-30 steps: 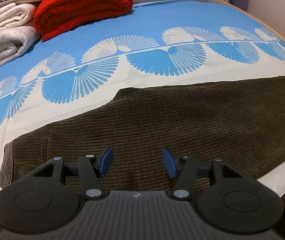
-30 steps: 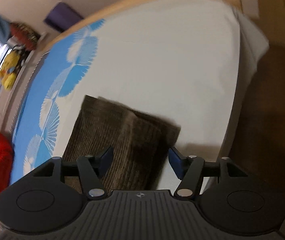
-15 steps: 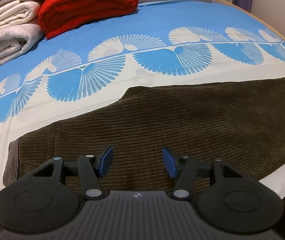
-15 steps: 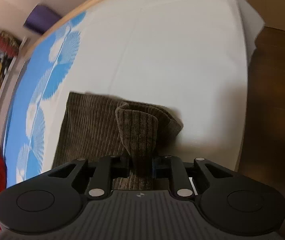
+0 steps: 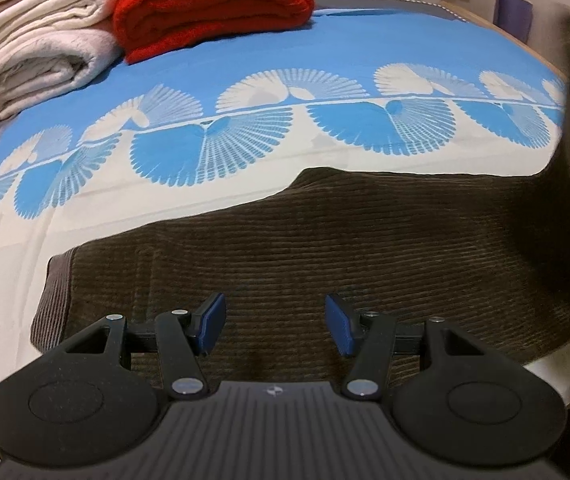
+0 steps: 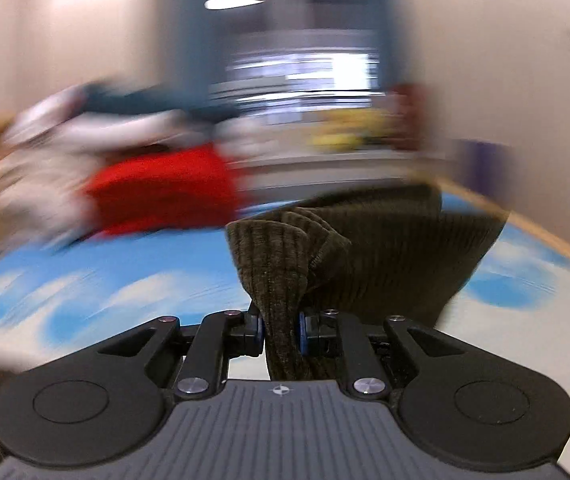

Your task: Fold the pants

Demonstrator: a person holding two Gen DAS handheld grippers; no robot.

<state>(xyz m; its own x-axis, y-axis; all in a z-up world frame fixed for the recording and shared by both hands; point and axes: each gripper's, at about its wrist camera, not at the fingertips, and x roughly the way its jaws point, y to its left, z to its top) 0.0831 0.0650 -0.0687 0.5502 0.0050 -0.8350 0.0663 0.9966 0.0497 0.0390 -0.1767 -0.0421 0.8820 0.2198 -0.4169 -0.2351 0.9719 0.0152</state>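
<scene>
Wide bed covered by a blue and cream sheet with fan-shaped prints (image 5: 325,52), filling most of the left wrist view. Dark brown ribbed corduroy pants (image 5: 325,240) spread flat across the cream near part of the sheet, ribbed waistband at the left end; right end of the cloth lifted off the bed and rising blurred along the right edge of that view. Stack of folded cream-white blankets (image 5: 41,44) at the far left corner of the bed, touching a folded red fleece blanket (image 5: 213,4) just beside it on the right. Left gripper (image 5: 275,324) poised over the near edge of the pants, blue pads apart, nothing between them; contact with the cloth below cannot be judged. Right gripper (image 6: 281,334) clamped together on a bunched fold of the same pants, cloth pinched between both pads and standing up above them. Background of the right wrist view heavily smeared; red blanket and blue sheet recognisable only as colour patches.
</scene>
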